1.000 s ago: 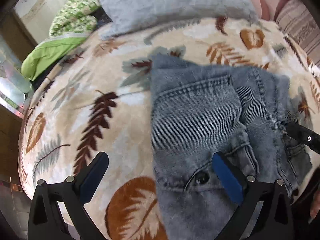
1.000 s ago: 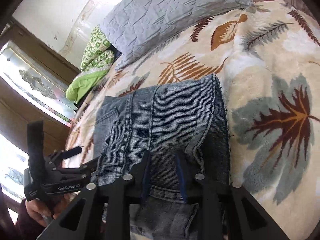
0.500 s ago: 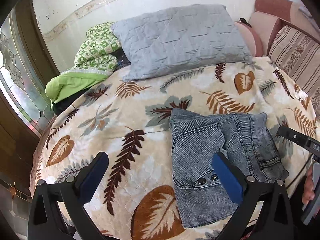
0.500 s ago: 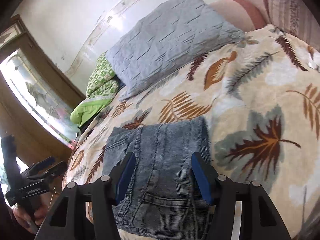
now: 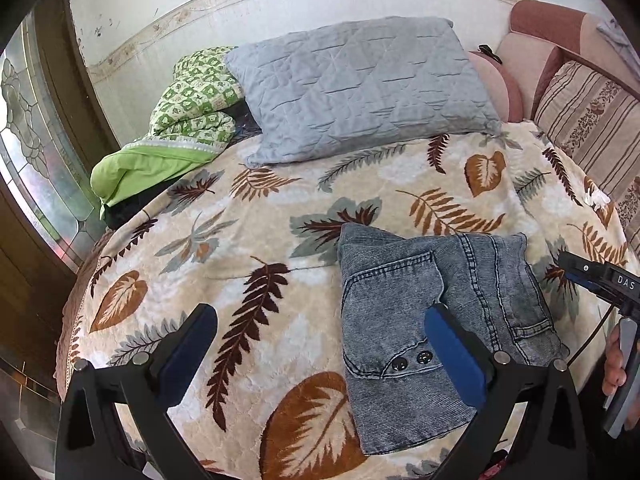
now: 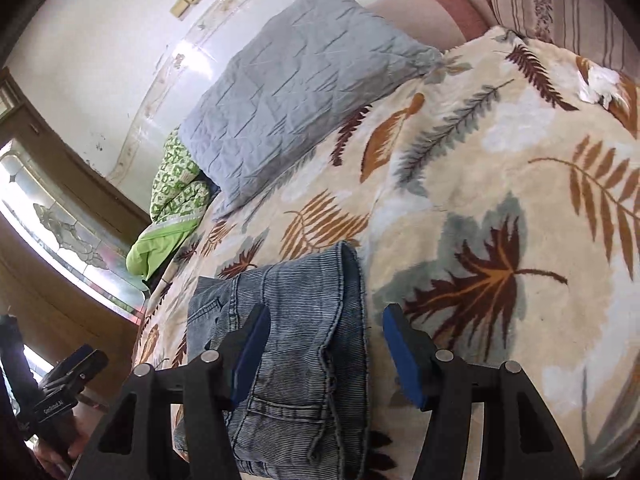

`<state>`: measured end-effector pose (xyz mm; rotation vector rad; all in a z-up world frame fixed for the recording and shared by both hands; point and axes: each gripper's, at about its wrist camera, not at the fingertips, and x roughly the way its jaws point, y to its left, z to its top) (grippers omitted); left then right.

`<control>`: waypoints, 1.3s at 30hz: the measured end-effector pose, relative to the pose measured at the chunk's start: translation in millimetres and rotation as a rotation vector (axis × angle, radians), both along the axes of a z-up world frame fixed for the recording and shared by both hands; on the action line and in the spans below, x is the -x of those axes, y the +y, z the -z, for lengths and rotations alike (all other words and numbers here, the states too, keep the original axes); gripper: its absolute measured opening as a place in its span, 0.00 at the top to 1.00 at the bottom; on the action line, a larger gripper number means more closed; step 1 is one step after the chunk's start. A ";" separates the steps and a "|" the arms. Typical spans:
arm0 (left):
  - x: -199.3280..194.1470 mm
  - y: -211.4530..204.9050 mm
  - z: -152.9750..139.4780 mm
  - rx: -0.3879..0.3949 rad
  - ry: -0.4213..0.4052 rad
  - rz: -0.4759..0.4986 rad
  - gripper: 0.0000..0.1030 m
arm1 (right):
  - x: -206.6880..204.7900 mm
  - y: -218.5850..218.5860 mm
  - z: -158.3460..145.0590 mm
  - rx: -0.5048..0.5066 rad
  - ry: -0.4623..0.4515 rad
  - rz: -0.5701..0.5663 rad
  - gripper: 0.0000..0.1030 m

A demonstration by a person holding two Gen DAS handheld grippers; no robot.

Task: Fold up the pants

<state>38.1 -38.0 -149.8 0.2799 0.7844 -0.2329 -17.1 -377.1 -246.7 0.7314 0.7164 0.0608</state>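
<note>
The folded pants [image 5: 436,320] lie on the bed [image 5: 280,272], long axis running away from me. My right tool [image 6: 322,354], parted and empty, hangs nearer; my left tool [image 5: 320,352], wide and empty, seems offset leftward.

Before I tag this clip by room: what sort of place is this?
Most likely a bedroom at home. A bed covered by a leaf-print blanket, a grey quilted pillow against the wall, and a folded green quilt beside it; folded jeans lie on the blanket.
</note>
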 end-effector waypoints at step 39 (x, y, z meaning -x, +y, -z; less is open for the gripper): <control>-7.9 -10.0 111.4 -0.147 0.282 0.004 0.00 | -23.8 83.6 21.8 0.206 0.125 -0.357 0.39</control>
